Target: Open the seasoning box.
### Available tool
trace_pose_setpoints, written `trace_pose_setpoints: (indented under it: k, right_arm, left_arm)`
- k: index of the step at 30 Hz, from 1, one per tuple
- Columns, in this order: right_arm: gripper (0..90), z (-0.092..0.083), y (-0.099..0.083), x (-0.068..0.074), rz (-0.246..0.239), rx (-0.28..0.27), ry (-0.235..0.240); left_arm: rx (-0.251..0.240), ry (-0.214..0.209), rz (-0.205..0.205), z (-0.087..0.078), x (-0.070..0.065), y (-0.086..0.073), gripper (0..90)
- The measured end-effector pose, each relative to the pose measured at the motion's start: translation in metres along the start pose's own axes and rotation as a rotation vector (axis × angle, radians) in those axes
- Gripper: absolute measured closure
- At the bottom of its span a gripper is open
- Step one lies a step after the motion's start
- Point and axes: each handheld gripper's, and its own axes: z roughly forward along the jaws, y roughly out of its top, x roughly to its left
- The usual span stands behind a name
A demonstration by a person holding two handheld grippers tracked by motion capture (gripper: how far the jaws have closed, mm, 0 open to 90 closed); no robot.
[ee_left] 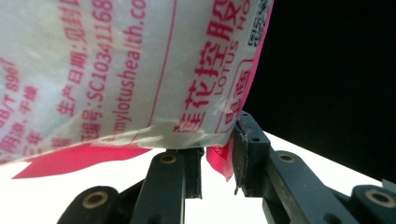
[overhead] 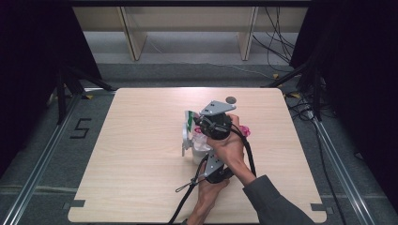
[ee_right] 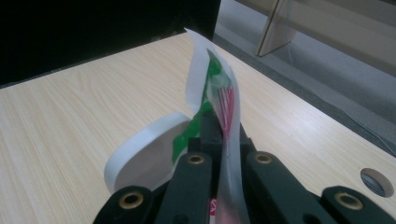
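Above the wooden table (overhead: pixel 141 154), we clamp our right hand-held gripper (ee_right: pixel 223 135) on the white-and-green packet top (ee_right: pixel 212 86) while our left hand-held gripper (ee_left: pixel 218 163) pinches its pink-printed bottom corner (ee_left: pixel 219 158).

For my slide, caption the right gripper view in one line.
Right gripper pinches the thin upright edge of a white-and-green packet above the wooden table.

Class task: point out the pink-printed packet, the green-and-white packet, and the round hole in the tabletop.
pink-printed packet (ee_left: pixel 116 70): left gripper view, printed face.
green-and-white packet (ee_right: pixel 212 88): right gripper view, green strip.
round hole (ee_right: pixel 377 181): right gripper view, its opening.
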Motion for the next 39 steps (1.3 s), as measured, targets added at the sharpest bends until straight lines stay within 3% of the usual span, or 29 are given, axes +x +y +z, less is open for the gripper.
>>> trace_pose_setpoints:
  k: [4,5,7,8,9,13,15,18,19,20,21,22,25,27,29,31,32,35,37,38,39]
  right_arm:
    - [90.0,-0.0004,0.0002,0.0010,0.026,-0.011,-0.010]
    - [90.0,0.0003,0.0003,0.0004,-0.003,-0.005,-0.004]
    - [90.0,0.0021,-0.0002,0.0006,-0.016,-0.006,-0.013]
    - [90.0,0.0012,0.0003,0.0002,-0.012,0.004,-0.007]
    - [90.0,0.0007,0.0009,0.0004,0.001,-0.005,-0.009]
    - [90.0,0.0006,0.0016,0.0017,0.002,0.004,-0.008]
    - [90.0,0.0034,0.0009,0.0014,-0.023,0.004,-0.014]
    - [90.0,0.0021,0.0013,0.0008,0.012,0.005,-0.003]
    - [90.0,0.0036,0.0007,0.0014,0.007,0.004,-0.009]
    - [90.0,0.0043,0.0010,0.0018,-0.006,0.013,-0.011]
    - [90.0,0.0046,0.0017,0.0018,-0.017,0.012,-0.007]
    - [90.0,0.0042,0.0020,0.0018,-0.004,0.000,-0.010]
    - [90.0,0.0047,0.0013,0.0028,0.006,0.002,-0.011]
    - [90.0,0.0063,0.0016,0.0024,-0.022,0.006,-0.010]
    - [90.0,0.0043,0.0022,0.0018,0.008,0.004,-0.005]
    - [90.0,0.0054,0.0017,0.0022,-0.002,0.001,-0.008]
    - [90.0,0.0064,0.0017,0.0020,-0.022,0.005,-0.007]
    - [90.0,0.0053,0.0025,0.0023,0.005,-0.001,-0.007]
    - [90.0,0.0052,0.0025,0.0029,-0.004,0.005,-0.007]
    - [90.0,0.0061,0.0021,0.0038,-0.007,0.014,-0.007]
    - [90.0,0.0077,0.0019,0.0032,-0.027,0.003,-0.015]
  left_arm:
    - [-0.008,-0.001,-0.008,0.0002,-0.0003,0.0004,74.3]
    - [-0.002,-0.002,-0.006,0.0007,0.0000,0.0002,74.3]
    - [-0.003,-0.001,-0.008,0.0011,-0.0003,0.0001,74.3]
    - [-0.031,-0.014,-0.032,0.0025,-0.0026,0.0004,74.3]
    - [-0.007,0.002,0.002,0.0006,0.0000,0.0013,74.3]
    - [-0.016,-0.006,-0.020,0.0018,-0.0012,0.0008,74.3]
    - [-0.007,0.002,-0.005,0.0010,0.0005,0.0010,74.3]
    - [-0.004,0.003,-0.009,0.0009,0.0013,0.0006,74.4]
    - [-0.055,-0.018,-0.068,0.0043,-0.0037,0.0000,74.3]
    - [-0.078,-0.022,-0.093,0.0055,-0.0055,0.0003,74.3]
    - [-0.079,-0.021,-0.090,0.0051,-0.0050,0.0006,74.3]
    - [0.007,0.015,-0.001,-0.0012,0.0018,0.0016,74.3]
    - [-0.008,-0.001,-0.013,0.0006,0.0021,0.0004,74.4]
    - [-0.014,0.000,-0.016,0.0003,0.0019,0.0008,74.4]
    - [-0.017,0.002,-0.018,0.0003,0.0021,0.0011,74.4]
    - [0.012,0.017,-0.007,-0.0014,0.0018,0.0019,74.4]
    - [-0.006,0.004,-0.011,0.0001,0.0017,0.0014,74.4]
    - [0.005,0.022,-0.005,-0.0017,0.0018,0.0026,74.4]
    - [-0.007,0.004,-0.008,0.0001,0.0023,0.0011,74.4]
    - [-0.061,-0.018,-0.070,0.0035,-0.0028,0.0003,74.4]
    - [0.018,0.001,0.016,-0.0014,0.0039,0.0013,74.3]
